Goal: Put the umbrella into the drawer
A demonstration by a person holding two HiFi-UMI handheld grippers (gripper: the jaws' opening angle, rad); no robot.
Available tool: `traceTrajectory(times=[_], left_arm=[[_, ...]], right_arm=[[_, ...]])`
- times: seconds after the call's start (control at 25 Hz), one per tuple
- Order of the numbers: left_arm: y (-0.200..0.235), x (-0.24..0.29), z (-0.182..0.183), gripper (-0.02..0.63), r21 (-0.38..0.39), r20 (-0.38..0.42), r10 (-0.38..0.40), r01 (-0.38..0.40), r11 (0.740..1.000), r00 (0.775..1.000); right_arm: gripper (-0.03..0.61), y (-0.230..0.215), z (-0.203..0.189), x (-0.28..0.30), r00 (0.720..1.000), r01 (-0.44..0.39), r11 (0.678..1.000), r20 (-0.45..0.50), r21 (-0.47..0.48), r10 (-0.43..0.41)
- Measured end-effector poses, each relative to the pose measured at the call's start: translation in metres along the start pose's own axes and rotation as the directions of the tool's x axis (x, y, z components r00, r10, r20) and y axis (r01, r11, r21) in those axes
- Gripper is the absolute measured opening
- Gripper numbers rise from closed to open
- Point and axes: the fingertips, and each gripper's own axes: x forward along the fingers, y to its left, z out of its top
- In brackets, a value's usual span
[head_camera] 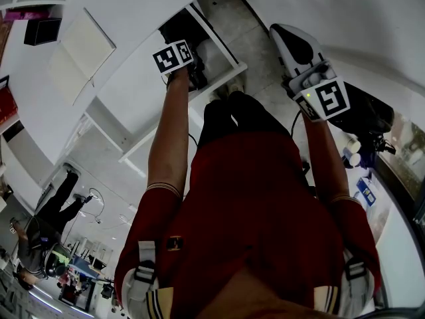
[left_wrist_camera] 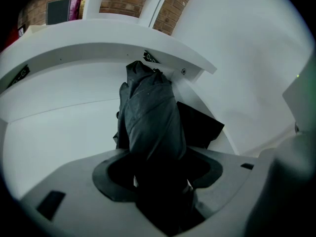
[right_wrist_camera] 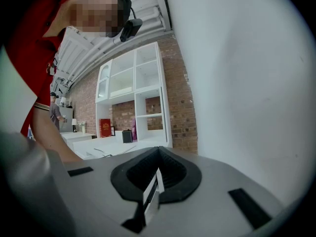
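White drawer (left_wrist_camera: 59, 122); umbrella (left_wrist_camera: 150, 117) points into it.

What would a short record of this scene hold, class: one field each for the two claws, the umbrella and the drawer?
left claw: closed on the umbrella, angled down into the drawer
right claw: jaws together, nothing between them, next to a white wall
umbrella: dark, folded, held at one end, the other end near the drawer's far wall
drawer: white, pulled open
task state: umbrella not yet released
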Motion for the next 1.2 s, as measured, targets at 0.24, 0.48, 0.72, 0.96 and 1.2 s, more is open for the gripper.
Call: traceTrajectory(times=[0.24, 0.48, 0.72, 0.96, 1.2], left_arm=[[-0.002, -0.002, 0.001, 0.282, 0.031, 0.011, -0.009, 0.008, 0.999, 1.000], [-0.003, -0.014, 0.006, 0.304, 0.079, 0.043, -0.012, 0.009, 0.997, 0.999], [-0.003, -0.035, 0.013, 0.305, 0.135, 0.093, 0.005, -0.018, 0.991, 0.996], [-0.012, -0.067, 0.023, 0.305, 0.195, 0.167, -0.010, -0.023, 0.981, 0.986], [-0.025, -0.107, 0.035, 0.305, 0.252, 0.249, -0.062, -0.003, 0.968, 0.966]], right_arm=[[-0.002, 0.008, -0.004, 0.001, 1.000, -0.005, 1.000, -0.017, -0.002, 0.005], [-0.002, 0.019, -0.003, 0.007, 1.000, -0.025, 1.000, -0.001, 0.007, 0.025], [-0.002, 0.029, -0.003, 0.012, 0.999, -0.030, 1.000, -0.013, 0.003, 0.030], [-0.002, 0.037, -0.001, 0.013, 0.999, -0.048, 0.999, 0.003, 0.004, 0.048], [-0.002, 0.048, 0.004, 0.019, 0.998, -0.066, 0.998, 0.017, -0.001, 0.066]])
